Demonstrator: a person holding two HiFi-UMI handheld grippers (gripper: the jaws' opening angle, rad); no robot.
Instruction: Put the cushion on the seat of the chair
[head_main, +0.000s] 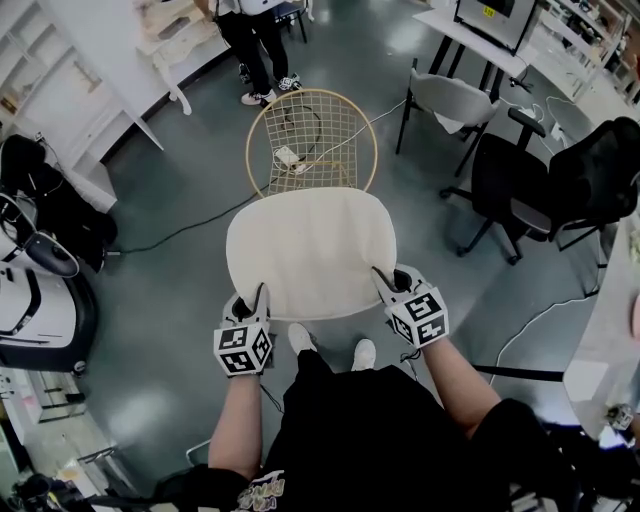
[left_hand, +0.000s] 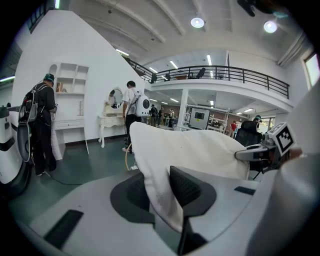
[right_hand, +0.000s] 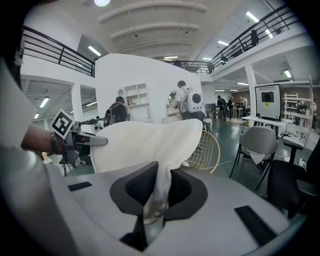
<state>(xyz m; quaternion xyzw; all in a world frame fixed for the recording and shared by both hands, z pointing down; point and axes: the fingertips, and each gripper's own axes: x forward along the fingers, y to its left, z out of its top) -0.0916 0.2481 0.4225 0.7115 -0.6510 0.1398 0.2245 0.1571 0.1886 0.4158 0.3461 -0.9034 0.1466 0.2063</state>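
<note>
A cream, rounded cushion (head_main: 310, 250) hangs in the air, stretched flat between both grippers, just in front of a gold wire chair (head_main: 312, 140). My left gripper (head_main: 257, 298) is shut on the cushion's near left edge; in the left gripper view the fabric (left_hand: 165, 165) passes between the dark pads (left_hand: 187, 187). At the near right edge my right gripper (head_main: 385, 283) is shut on the cushion; the right gripper view shows a pinched fold (right_hand: 160, 192) and the chair's (right_hand: 209, 150) round wire back beyond it. The cushion hides most of the chair's seat.
A white power strip with a cable (head_main: 288, 156) lies on the floor under the chair. Black and grey office chairs (head_main: 520, 185) and a desk stand to the right. A white machine (head_main: 40, 300) stands at the left. A person (head_main: 255, 50) stands beyond the chair.
</note>
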